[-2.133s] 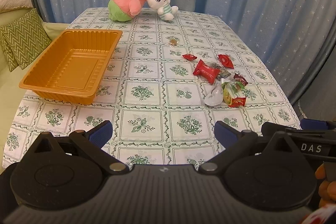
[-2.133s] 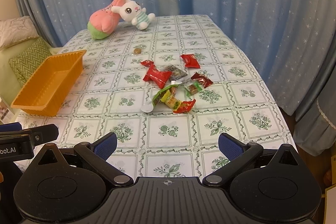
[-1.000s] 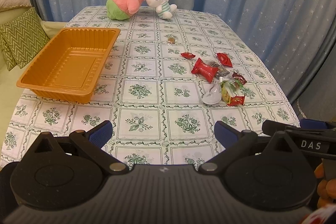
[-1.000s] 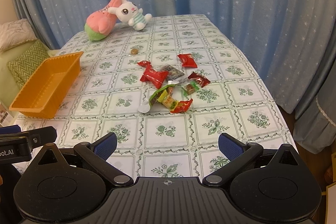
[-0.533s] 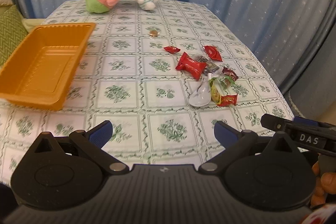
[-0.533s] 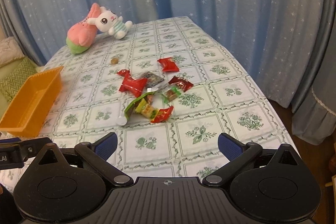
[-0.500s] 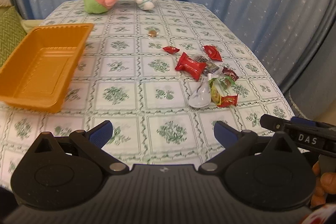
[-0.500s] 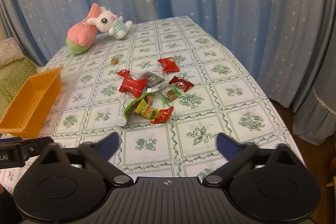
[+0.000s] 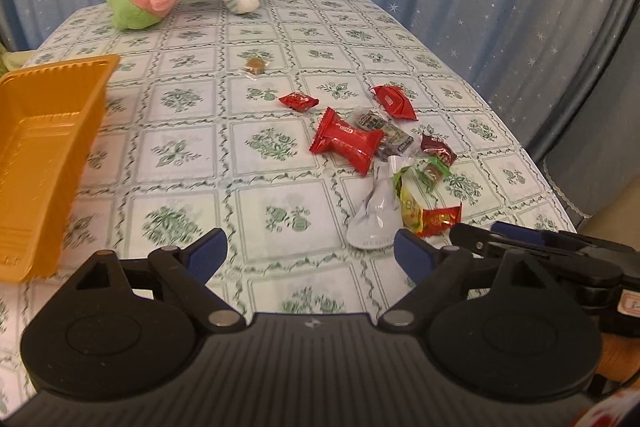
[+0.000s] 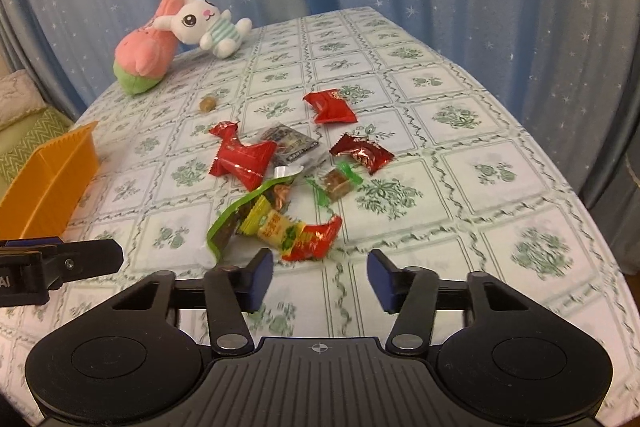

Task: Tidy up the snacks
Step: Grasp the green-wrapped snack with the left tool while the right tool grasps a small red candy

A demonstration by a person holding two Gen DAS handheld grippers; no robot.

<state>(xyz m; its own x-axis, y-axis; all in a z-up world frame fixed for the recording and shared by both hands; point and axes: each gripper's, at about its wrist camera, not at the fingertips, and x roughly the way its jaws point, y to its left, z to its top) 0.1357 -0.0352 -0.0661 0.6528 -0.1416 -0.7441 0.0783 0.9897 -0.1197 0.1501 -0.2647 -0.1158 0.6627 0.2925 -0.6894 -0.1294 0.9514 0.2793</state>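
Little lettering can be read. In the right wrist view, the white letters "AI" are seen at the left edge on the black body of the left gripper (image 10: 60,263), the start of the word being cut off by the frame. In the left wrist view, a small pale sticker is borne by the right gripper (image 9: 532,247) near the right edge, but its print is too small to be read. Print on the snack wrappers (image 10: 276,223) is blurred and cannot be made out.
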